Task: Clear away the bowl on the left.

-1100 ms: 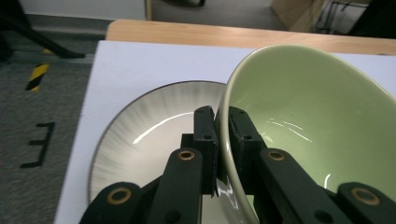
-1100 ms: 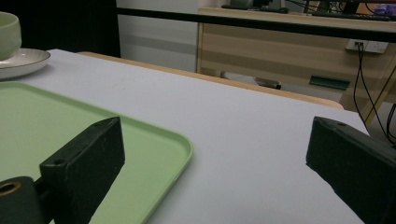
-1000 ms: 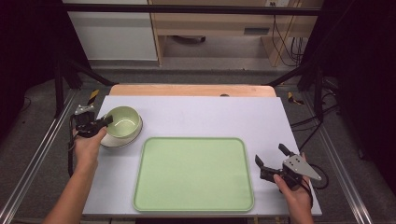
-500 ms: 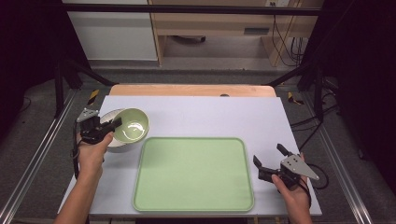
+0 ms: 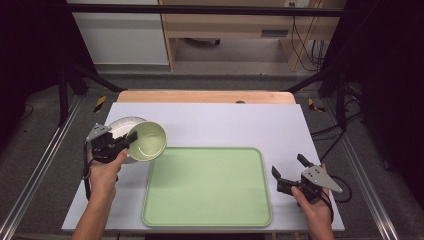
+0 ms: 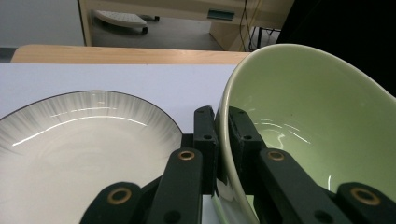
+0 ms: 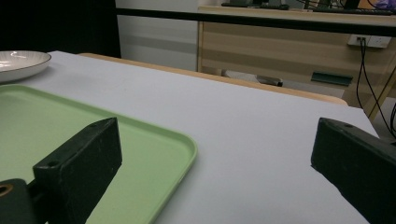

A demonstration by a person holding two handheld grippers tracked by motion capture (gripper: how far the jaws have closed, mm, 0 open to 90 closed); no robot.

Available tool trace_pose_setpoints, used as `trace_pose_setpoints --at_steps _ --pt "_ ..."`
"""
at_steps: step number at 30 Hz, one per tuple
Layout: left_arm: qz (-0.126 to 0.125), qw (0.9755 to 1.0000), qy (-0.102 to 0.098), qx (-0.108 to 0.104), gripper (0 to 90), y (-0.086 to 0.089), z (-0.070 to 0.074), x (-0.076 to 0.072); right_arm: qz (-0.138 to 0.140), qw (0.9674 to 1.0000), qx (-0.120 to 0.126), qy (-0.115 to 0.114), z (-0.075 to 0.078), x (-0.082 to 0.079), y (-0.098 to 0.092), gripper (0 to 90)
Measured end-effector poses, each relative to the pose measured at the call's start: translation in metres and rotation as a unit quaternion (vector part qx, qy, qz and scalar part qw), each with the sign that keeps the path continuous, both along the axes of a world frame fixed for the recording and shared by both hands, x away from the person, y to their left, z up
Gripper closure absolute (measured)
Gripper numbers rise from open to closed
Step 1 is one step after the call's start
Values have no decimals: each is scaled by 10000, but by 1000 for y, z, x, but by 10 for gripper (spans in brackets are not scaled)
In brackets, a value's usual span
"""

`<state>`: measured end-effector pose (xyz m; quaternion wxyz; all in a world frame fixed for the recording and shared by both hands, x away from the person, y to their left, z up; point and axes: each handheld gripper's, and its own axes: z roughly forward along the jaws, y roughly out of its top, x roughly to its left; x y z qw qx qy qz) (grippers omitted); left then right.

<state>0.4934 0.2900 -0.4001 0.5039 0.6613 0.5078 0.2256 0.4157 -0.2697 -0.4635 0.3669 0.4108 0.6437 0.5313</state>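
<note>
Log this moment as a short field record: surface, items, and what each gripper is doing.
surface: white table
tray: green tray, bare, near the front edge
bowl: green bowl, lifted and tilted, its rim clamped
plate: white plate, on the table beside the bowl
left gripper: left gripper shut on the bowl rim, one jaw inside, one outside
right gripper: right gripper open, holding nothing, right of the tray

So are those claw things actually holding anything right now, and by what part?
The left gripper holds the green bowl by its rim, one jaw inside and one outside the wall. The right gripper is open and holds nothing.
</note>
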Motion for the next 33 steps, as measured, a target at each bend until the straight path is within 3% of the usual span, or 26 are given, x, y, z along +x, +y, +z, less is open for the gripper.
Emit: trace_pose_setpoints --at_steps 6,13,30,33 --pt "-126 9999 -2 31 832 -4 0 -3 8 10000 -45 -12 0 0 0 24" --pt "-369 9993 32 -44 831 -21 -1 -4 29 10000 -60 -11 0 0 1 28" --pt "-830 9964 59 176 831 -54 -9 -7 25 10000 -64 -39 1 0 0 29" --pt "-805 9965 96 216 831 -56 -9 -8 22 10000 -52 -21 0 0 0 29"
